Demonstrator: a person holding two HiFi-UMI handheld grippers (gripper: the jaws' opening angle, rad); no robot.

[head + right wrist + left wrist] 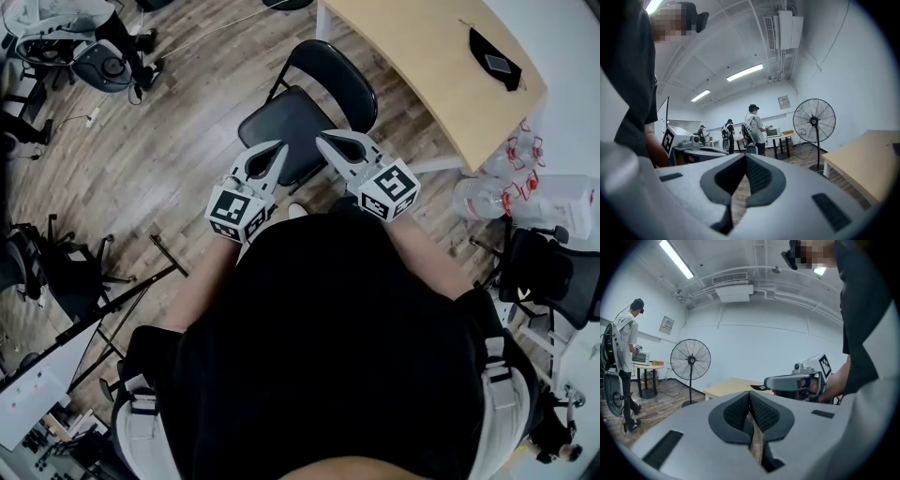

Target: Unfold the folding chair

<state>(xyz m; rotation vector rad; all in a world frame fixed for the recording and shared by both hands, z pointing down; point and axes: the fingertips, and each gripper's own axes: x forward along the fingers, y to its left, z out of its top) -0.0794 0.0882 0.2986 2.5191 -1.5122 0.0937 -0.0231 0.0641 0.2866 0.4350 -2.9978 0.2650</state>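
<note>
Folding chair [292, 120] stands open, front edge hidden behind left gripper [280, 147], right gripper [322, 139]; both closed, empty.

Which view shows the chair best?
The head view. It looks down on the chair, which appears unfolded, with its seat and backrest both in sight. The left gripper view and the right gripper view look out across the room and show nothing of the chair.
</note>
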